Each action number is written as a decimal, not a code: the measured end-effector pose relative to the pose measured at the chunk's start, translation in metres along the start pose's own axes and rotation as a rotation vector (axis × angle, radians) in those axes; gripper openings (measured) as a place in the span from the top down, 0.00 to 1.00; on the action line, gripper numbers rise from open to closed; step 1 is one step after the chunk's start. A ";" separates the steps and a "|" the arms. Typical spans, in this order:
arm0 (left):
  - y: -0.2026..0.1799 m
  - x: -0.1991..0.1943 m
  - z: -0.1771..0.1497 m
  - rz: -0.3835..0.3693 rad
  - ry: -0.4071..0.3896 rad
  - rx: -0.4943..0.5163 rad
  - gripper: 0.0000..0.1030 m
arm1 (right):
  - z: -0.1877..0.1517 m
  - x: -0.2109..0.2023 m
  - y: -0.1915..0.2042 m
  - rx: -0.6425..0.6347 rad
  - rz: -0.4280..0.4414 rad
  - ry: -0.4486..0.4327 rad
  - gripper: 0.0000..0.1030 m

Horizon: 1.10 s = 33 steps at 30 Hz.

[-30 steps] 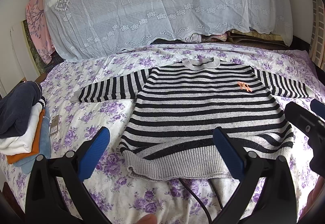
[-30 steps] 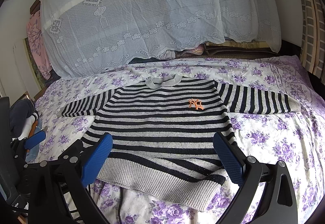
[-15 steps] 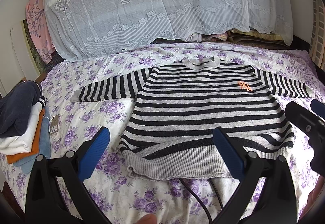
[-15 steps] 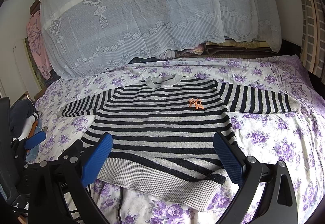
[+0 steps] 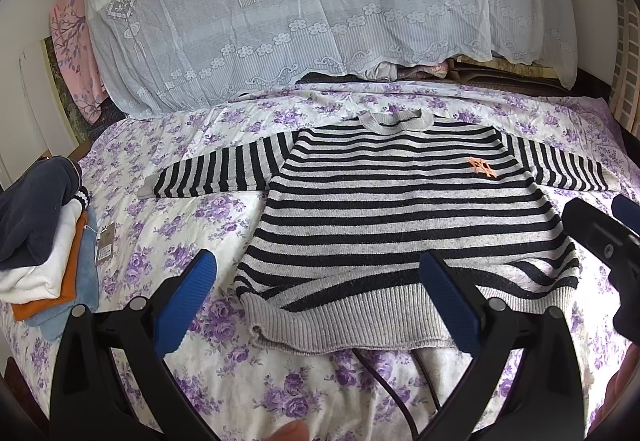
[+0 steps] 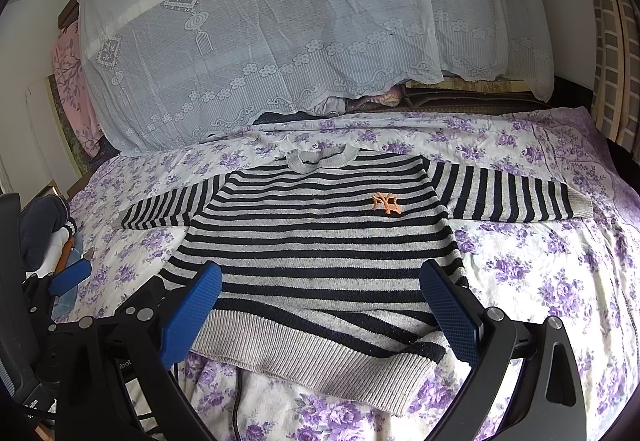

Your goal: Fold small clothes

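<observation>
Floral bed carries striped sweater spread flat mid-bed, hem at near edge, nothing changed over last second; left gripper and right gripper jaws wide open, empty, fold not started.

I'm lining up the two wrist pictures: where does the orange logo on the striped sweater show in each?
Left wrist view: orange logo, right of centre, upper chest of the striped sweater.
Right wrist view: orange logo, just right of centre.
Shared landmark: the grey collar.
</observation>
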<state>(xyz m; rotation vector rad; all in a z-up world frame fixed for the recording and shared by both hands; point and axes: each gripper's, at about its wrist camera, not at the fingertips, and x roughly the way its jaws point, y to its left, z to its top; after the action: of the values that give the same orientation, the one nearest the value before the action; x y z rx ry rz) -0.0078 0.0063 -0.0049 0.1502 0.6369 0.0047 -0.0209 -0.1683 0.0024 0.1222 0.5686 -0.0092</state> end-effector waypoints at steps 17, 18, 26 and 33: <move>-0.001 0.010 -0.004 0.005 0.030 0.001 0.04 | -0.008 0.012 -0.011 0.041 -0.008 0.031 0.03; -0.001 0.011 -0.004 0.007 0.031 0.001 0.04 | -0.008 0.012 -0.013 0.042 -0.012 0.032 0.03; 0.003 0.033 -0.004 -0.003 0.070 0.008 0.04 | -0.007 0.031 -0.057 0.116 -0.019 0.059 0.03; 0.025 0.092 0.001 -0.079 0.193 -0.003 0.04 | -0.012 0.055 -0.125 0.241 -0.053 0.126 0.03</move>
<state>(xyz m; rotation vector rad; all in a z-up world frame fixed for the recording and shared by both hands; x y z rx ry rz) 0.0678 0.0352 -0.0550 0.1227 0.8354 -0.0564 0.0138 -0.2895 -0.0513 0.3440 0.6956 -0.1219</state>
